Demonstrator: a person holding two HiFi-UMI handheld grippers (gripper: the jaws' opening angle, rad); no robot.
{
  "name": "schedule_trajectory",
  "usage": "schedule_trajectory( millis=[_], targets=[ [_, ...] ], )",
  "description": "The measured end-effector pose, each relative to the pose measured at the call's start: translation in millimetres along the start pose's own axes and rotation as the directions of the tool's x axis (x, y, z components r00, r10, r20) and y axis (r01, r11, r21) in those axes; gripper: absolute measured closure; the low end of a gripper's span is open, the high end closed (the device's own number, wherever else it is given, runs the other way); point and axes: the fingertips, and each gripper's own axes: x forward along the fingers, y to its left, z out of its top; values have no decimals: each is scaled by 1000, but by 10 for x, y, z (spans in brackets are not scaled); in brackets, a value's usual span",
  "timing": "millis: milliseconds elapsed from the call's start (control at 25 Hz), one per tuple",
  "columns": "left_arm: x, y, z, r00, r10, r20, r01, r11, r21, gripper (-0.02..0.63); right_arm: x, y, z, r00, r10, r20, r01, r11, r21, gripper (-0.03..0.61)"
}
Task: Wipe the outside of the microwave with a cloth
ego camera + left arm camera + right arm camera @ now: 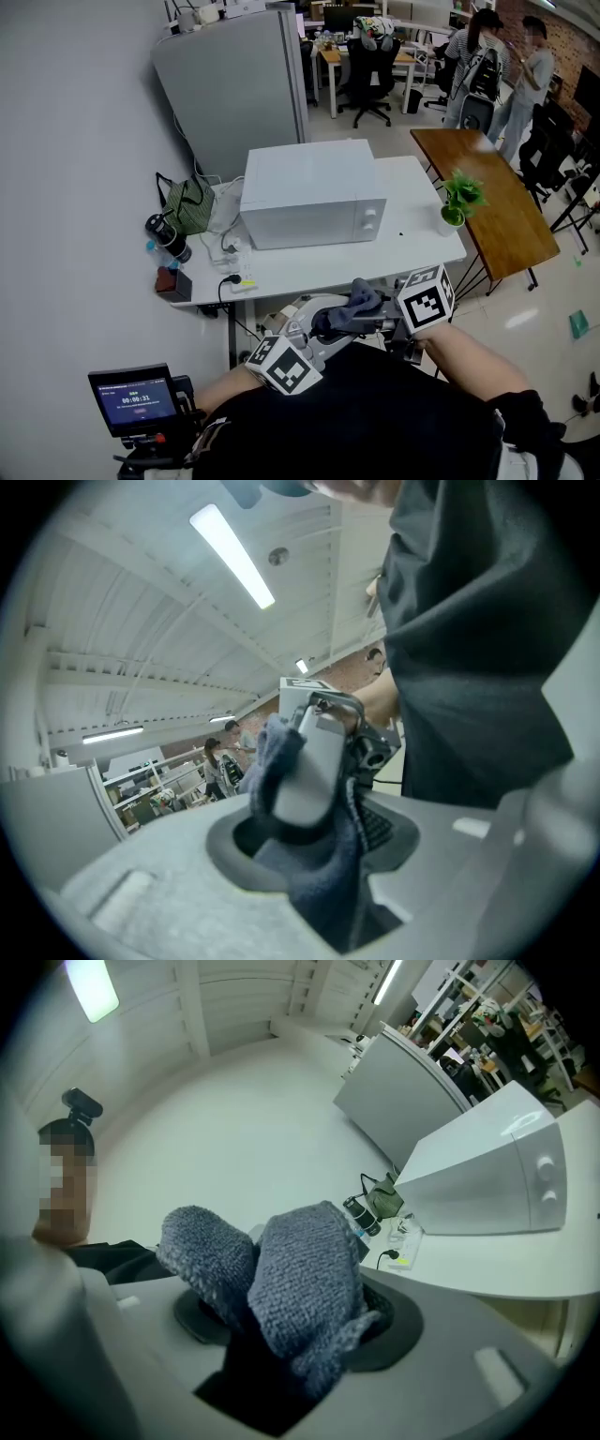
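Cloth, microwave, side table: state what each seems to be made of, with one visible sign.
Cloth: knitted or terry fabric, blue-grey and matt; its looped, fuzzy texture shows.
Microwave: casing probably painted metal or plastic; white, smooth, with a slight sheen.
Side table: top looks like wood or wood veneer, brown with faint grain streaks; its thin dark legs are likely metal.

One microwave (314, 192), one cloth (354, 305), two grippers (328, 325) (372, 309), one plant (459, 199), perhaps two people (476, 56) behind.
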Motion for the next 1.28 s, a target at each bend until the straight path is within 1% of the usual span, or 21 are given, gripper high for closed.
schedule_trajectory(
  millis=[80,160,200,280,360,440,480,560,640,680,720,760,800,880,920,960,1000,1040,1120,1200,1280],
  targets=[
    [7,-21,19,999,-20,32,21,999,-29,433,-20,19,-8,1000,13,0,-13,1000,-15,344],
    [-5,-29,65,995,-45,89,52,995,-82,390,-59,38,-5,999,32,13,-31,999,-17,401],
    [-21,-30,95,992,-55,117,68,992,-105,373,-78,47,-5,999,42,21,-42,999,-17,418],
    [-50,-40,138,985,-72,155,92,988,-125,359,-107,59,-15,998,61,35,-61,998,-15,428],
    [-79,-19,171,981,-73,179,96,987,-128,353,-150,35,-22,996,68,54,-68,998,-7,434],
    [-152,74,201,974,-39,222,75,985,-156,332,-277,-60,-1,994,50,95,-51,999,11,440],
    [-214,150,208,969,-3,248,55,978,-201,331,-383,-124,21,992,34,125,-36,999,19,442],
    [-374,328,146,959,94,268,0,943,-332,331,-661,-253,87,979,1,206,-7,1000,30,443],
    [-562,498,8,950,190,249,-68,901,-428,336,-943,-376,154,959,-31,283,20,999,39,443],
    [-653,565,-71,943,234,237,-99,876,-472,343,-1057,-437,165,948,-45,315,31,998,50,443],
    [-727,604,-170,937,270,223,-121,847,-518,365,-1155,-504,145,938,-62,342,39,997,73,443],
    [-771,613,-292,933,291,212,-126,815,-566,375,-1251,-577,91,926,-85,367,50,993,103,443],
    [-771,597,-414,932,297,207,-112,780,-616,385,-1356,-645,20,915,-114,387,70,990,126,443],
    [-657,511,-571,934,289,208,-65,712,-699,400,-1561,-720,-99,901,-154,405,113,986,123,442],
    [-573,446,-596,934,293,205,-55,685,-727,409,-1618,-722,-115,907,-141,397,109,989,103,442],
    [-494,376,-594,931,306,198,-60,664,-745,416,-1626,-702,-102,920,-105,378,81,994,79,440],
    [-429,311,-568,930,316,187,-70,653,-754,417,-1600,-662,-84,931,-57,360,40,998,55,440],
    [-378,253,-525,932,316,176,-78,651,-755,420,-1563,-614,-86,937,-12,350,-1,999,37,439],
    [-319,146,-443,939,305,157,-90,661,-745,420,-1502,-556,-134,940,52,337,-61,998,16,439],
    [-308,43,-407,937,322,137,-116,655,-746,420,-1482,-586,-174,947,79,312,-84,996,3,439],
    [-331,-17,-406,928,353,122,-145,640,-754,422,-1504,-678,-156,952,63,299,-59,998,-23,439]
  ],
)
